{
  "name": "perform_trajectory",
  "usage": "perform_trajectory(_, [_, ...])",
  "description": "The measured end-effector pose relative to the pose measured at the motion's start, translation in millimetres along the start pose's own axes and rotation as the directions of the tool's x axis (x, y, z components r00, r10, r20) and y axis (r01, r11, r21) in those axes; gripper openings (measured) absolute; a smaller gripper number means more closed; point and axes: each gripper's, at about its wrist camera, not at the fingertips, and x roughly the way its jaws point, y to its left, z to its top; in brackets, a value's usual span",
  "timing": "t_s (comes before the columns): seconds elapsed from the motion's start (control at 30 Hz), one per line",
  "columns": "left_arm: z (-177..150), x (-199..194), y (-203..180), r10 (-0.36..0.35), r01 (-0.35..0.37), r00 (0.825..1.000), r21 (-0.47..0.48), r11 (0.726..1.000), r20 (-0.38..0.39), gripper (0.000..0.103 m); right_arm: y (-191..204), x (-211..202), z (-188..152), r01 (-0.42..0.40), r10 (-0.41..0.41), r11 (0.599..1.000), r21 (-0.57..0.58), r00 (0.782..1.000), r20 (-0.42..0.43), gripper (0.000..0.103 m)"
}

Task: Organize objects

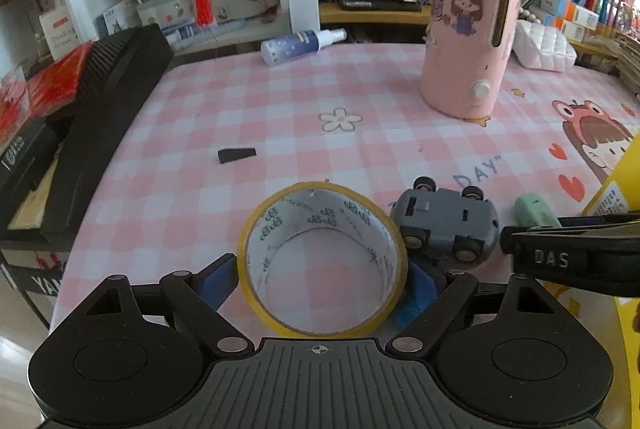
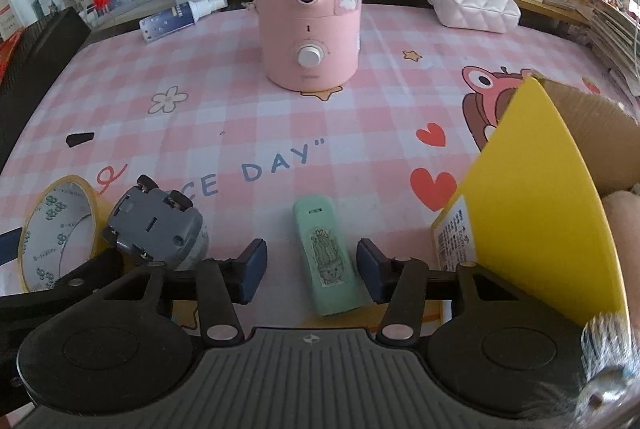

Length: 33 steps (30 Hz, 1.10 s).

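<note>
My left gripper (image 1: pixel 320 281) straddles the tape roll (image 1: pixel 322 261), jaws open; right gripper (image 2: pixel 310 269) open around the green case (image 2: pixel 330 261). Risk: closing left nudges the toy car (image 1: pixel 444 225) touching the roll.

A: The open yellow cardboard box (image 2: pixel 532 197) runs off the right edge, so its contents are mostly hidden; only a pale, soft-looking lump (image 2: pixel 622 209) peeks out.

B: The label print (image 2: pixel 454 233) on its near side is too small to read. The yellow tape roll (image 2: pixel 52 229) is cut off at the left.
</note>
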Motion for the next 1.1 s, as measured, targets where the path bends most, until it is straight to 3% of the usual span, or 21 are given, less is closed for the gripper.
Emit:
perform_trajectory(0.03, [0,1,0,-0.001,0.001,1.000,-0.006,1.000,-0.001,0.085,1,0,0,0.000,0.000,1.000,-0.011,1.000,0.006,0.029])
perform_trajectory(0.1, [0,1,0,0.001,-0.001,1.000,-0.009,1.000,0.002,0.085,3,0,1,-0.006,0.006,0.999,-0.033,1.000,0.014,0.023])
perform_trajectory(0.23, [-2,-7,5,0.004,-0.003,1.000,-0.025,1.000,0.008,0.084,4,-3,1,-0.043,0.044,0.998,-0.039,0.999,0.012,0.023])
perform_trajectory(0.57, [-14,-76,36,0.003,0.012,0.994,-0.131,0.991,0.109,0.084,10,-59,-7,-0.123,0.134,0.988,-0.090,0.982,0.132,0.023])
perform_trajectory(0.8, [-40,-118,42,-0.007,0.031,0.990,-0.170,0.985,0.138,0.084,10,-100,-34,-0.154,0.177,0.977,-0.150,0.971,0.159,0.023])
perform_trajectory(1.1, [-83,-158,38,-0.036,0.059,0.989,-0.161,0.985,0.143,0.084,12,-137,-82,-0.182,0.207,0.966,-0.181,0.970,0.125,0.023])
